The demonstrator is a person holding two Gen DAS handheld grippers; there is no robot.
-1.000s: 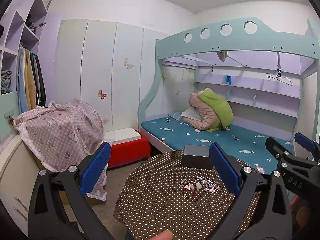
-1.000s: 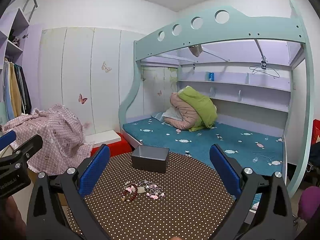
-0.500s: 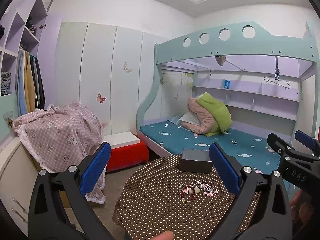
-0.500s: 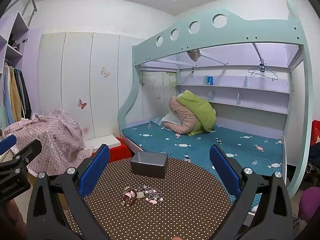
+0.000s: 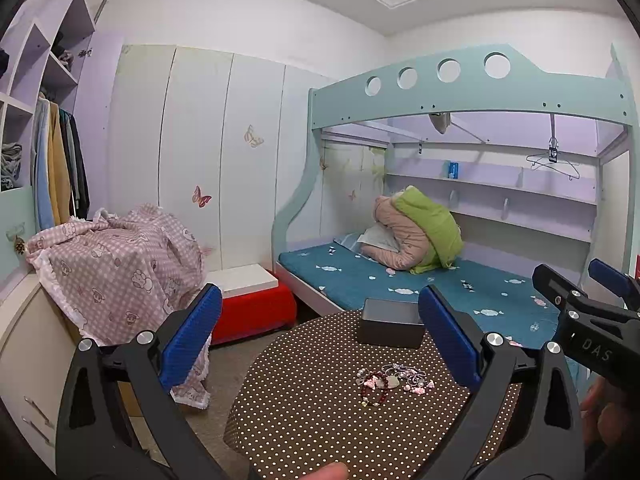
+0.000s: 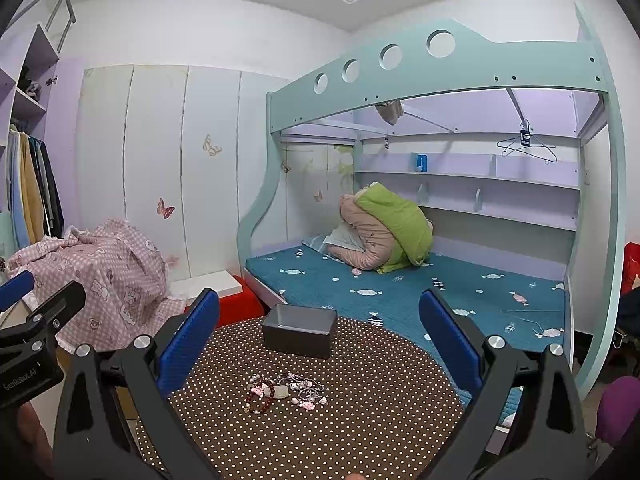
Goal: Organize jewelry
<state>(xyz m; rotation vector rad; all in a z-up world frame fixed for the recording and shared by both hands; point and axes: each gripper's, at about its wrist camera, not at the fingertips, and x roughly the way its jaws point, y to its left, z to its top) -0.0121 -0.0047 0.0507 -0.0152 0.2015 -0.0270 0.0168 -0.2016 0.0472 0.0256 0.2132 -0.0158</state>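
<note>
Both grippers apart, jewelry ahead, untouched

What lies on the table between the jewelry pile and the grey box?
Nothing: only bare dotted tablecloth separates the jewelry pile from the grey box. The right wrist view shows it best.

Table brown w/ white polka dots; box dark grey; bead bracelet dark red; gripper pads blue; bunk frame teal.
</note>
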